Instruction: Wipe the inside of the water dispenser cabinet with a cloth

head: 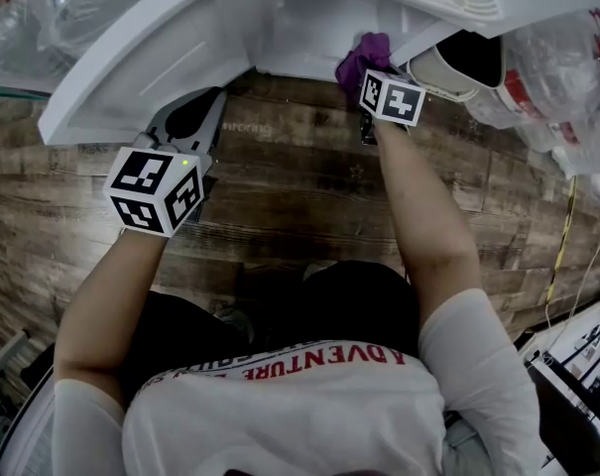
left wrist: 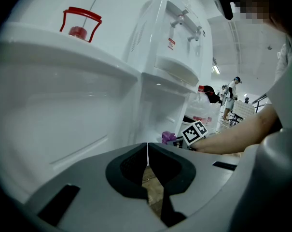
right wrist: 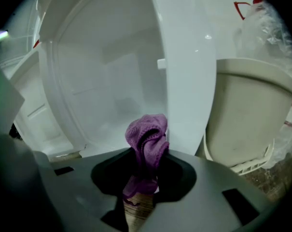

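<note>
Cloth (right wrist: 146, 139) is purple, bunched, and clamped between the right gripper (right wrist: 146, 174) jaws, with the loose wad sticking out past the tips. It points into the open water dispenser cabinet (right wrist: 102, 81), low down at the mouth and close to the cabinet's right-hand front edge. The head view puts the wad right at the cabinet's bottom lip; I can't tell from any view whether it actually touches plastic. The left gripper (left wrist: 147, 161) has its jaws pressed together with nothing between them. It sits outside the cabinet, low, just beside the swung-open door (head: 131, 77) and above the wood floor (head: 280, 186). A beige bin (right wrist: 252, 115) stands just right of the cabinet, near the right forearm. My read on the step: cloth is positioned at the cabinet entrance and the wipe is at or near its start, with the interior walls and floor not yet covered as far as these views show. The next move probably calls for pushing the wad deeper into the cabinet and pressing it flat on the floor panel. Sweeping side to side and then up the walls would follow, keeping the grip tight so the cloth doesn't pull out. Watch elbow clearance to the bin and the cabinet's right edge.
</note>
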A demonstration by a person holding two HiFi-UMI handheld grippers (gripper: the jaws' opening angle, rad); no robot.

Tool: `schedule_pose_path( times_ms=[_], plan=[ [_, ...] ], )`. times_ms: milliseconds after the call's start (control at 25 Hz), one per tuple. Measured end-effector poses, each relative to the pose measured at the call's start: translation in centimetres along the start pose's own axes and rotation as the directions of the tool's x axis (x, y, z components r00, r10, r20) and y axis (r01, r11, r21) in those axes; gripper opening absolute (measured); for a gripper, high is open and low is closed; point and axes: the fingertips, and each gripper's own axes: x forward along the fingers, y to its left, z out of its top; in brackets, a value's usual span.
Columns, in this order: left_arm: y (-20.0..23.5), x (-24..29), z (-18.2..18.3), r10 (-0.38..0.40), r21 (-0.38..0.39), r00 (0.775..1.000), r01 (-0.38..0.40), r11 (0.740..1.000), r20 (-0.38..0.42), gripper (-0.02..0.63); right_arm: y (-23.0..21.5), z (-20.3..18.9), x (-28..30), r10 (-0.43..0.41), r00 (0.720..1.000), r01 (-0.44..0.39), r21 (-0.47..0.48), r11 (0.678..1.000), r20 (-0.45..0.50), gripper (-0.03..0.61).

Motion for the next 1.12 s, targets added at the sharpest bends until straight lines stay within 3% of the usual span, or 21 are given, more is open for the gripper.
schedule_pose_path(
  times_ms=[520,960,1120],
  plan=[
    [0.6,-0.6,-0.8,0.023,-0.01,1.0,-0.024,1.0,-0.019,0.029,-1.2,0.3,-2.0,-0.011,1.0,0.011,-0.041,0.999,-0.008,0.12],
    [0.5,-1.4,-0.1,0.015,0.002,1.0,-0.015,1.0,0.0,0.029,-0.4,5.2,-6.0,-0.009,0.997,0.015,-0.087,0.996,0.079,0.118],
    [0.5,-1.7,0.2,0.01,0.004,1.0,-0.01,1.0,0.005,0.029,0.4,6.8,-7.6,0.008,0.993,0.0,-0.064,0.998,0.115,0.118]
  ],
)
